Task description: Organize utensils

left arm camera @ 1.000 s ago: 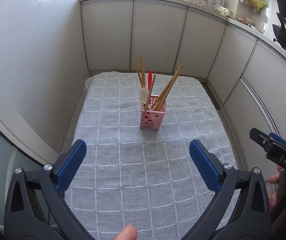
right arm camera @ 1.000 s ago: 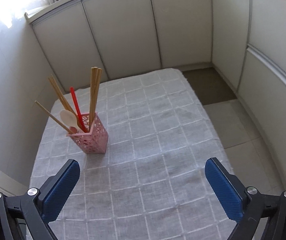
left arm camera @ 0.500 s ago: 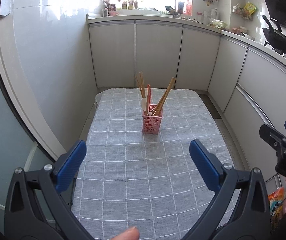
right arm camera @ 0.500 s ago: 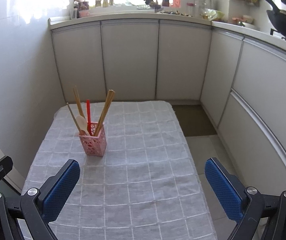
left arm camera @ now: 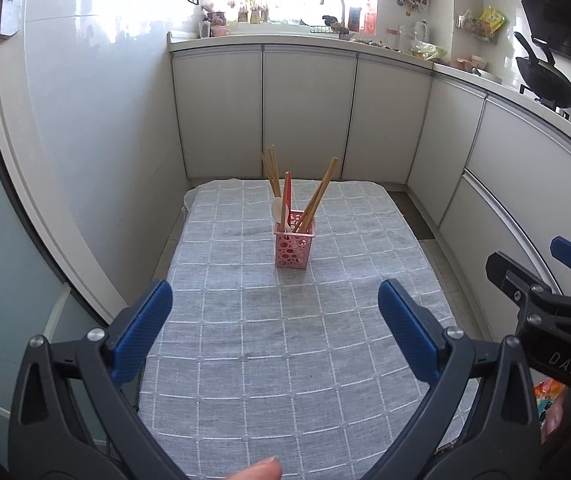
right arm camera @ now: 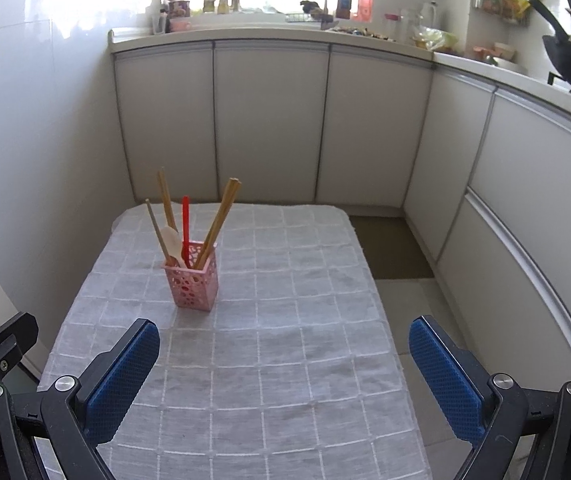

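Hovering side by side over the near end of the table (right arm camera: 325, 400), the left gripper (left arm camera: 275, 326) and right gripper (right arm camera: 283, 376) both gape wide and hold nothing. Well ahead, a pink basket (right arm camera: 194, 282) stands upright with chopsticks (right arm camera: 217, 222) and spoons inside.

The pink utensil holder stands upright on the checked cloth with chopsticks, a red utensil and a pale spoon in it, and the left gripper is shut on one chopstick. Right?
Not quite. The left gripper is open and holds nothing, as the left wrist view shows. The rest stands.
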Available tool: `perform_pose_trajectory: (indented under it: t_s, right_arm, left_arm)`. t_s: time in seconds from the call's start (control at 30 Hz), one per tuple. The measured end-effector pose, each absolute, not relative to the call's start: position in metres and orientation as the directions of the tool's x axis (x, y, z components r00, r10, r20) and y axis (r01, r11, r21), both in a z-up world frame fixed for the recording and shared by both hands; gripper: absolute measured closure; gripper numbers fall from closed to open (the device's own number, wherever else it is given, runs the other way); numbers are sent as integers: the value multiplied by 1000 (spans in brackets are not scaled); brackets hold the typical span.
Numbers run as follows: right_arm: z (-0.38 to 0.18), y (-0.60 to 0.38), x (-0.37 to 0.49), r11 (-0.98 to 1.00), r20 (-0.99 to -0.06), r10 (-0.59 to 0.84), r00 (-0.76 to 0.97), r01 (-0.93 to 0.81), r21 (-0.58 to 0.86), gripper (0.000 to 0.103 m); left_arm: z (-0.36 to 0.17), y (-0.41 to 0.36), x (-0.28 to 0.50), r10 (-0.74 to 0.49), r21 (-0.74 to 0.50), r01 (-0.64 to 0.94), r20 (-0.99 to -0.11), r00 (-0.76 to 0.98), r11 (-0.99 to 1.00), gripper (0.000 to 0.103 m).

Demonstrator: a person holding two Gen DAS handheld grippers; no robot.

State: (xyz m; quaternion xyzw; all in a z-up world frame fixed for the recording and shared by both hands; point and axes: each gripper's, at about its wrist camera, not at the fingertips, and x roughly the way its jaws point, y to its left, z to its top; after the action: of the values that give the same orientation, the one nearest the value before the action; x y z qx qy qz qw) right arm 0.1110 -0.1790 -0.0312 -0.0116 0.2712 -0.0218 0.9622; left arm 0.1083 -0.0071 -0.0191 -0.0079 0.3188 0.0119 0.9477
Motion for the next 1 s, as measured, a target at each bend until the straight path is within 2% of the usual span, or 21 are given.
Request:
perform_pose_trajectory:
  t_s: [1.0]
  right_arm:
    - [-30, -187, 107, 999, -508, -51, 860, 51, -14, 1]
  left_arm:
    - [-19, -19, 105, 55, 27, -49, -598, 800, 998, 1]
